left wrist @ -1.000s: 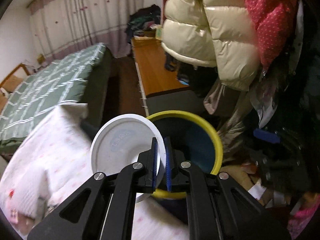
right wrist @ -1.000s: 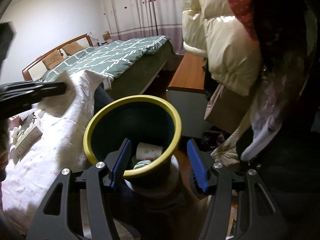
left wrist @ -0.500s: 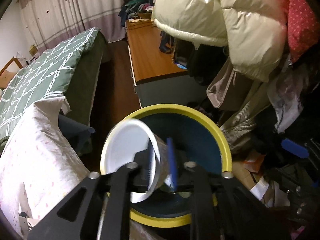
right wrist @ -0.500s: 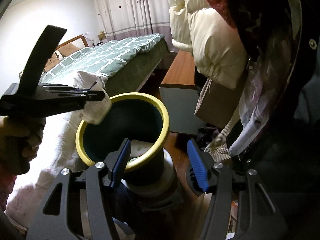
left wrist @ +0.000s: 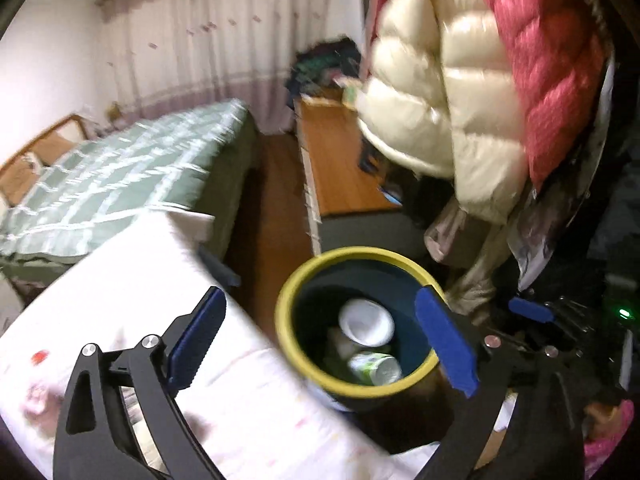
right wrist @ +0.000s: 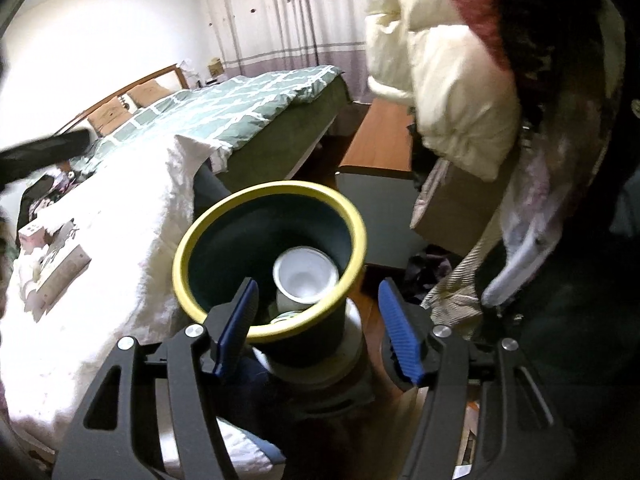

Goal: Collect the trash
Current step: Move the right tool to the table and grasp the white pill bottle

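A dark blue trash bin with a yellow rim (left wrist: 296,288) (right wrist: 356,232) stands by the bed. Inside lie a white paper cup (left wrist: 366,322) (right wrist: 306,278) and a green-and-white container (left wrist: 374,366). My left gripper (left wrist: 320,344) is open and empty, above the bin's near rim. My right gripper (right wrist: 318,330) is open, its blue fingers (right wrist: 236,326) on either side of the bin's near wall, not squeezing it.
A bed with a white sheet (right wrist: 100,248) holds small boxes (right wrist: 60,272). A green quilt (left wrist: 120,172) lies beyond. A wooden bench (left wrist: 340,168) and hanging cream jacket (left wrist: 424,92) and red jacket (left wrist: 552,60) crowd the right. Clutter lies on the floor (left wrist: 560,320).
My left gripper held the white cup over the bin, then opened; the cup now lies inside the bin. The left gripper has pulled back and to the left. The right gripper stayed open by the bin.
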`<state>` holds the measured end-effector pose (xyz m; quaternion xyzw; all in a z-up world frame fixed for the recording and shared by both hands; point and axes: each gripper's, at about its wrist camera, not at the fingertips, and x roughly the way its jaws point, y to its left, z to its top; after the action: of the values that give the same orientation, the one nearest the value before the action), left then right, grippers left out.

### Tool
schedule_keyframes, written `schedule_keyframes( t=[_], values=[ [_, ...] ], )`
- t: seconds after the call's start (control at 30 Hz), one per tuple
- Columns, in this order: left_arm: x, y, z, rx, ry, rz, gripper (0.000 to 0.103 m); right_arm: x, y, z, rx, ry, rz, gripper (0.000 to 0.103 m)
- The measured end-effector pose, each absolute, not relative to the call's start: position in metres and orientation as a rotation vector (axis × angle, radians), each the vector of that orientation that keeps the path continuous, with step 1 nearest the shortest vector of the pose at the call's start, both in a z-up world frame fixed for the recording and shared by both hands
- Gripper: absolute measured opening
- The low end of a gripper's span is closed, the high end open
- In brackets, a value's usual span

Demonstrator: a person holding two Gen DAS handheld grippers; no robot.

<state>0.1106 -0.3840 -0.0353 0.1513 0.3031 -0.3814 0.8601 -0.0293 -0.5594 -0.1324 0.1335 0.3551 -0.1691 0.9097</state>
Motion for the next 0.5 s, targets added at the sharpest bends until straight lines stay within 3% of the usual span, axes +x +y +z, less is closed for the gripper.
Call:
schedule_keyframes(
  t=[0.3, 0.5],
  values=[
    [0.079, -0.219, 0.003, 0.228, 0.508, -0.495, 0.098, 0.009, -0.497, -0.128, 0.215, 0.744, -0.182, 0.060],
    [0.072, -0.120, 0.000, 0.136, 0.525, -0.291, 0.098, 0.039, -0.446, -0.125, 0.160, 0.766, -0.048, 0.060]
  ],
)
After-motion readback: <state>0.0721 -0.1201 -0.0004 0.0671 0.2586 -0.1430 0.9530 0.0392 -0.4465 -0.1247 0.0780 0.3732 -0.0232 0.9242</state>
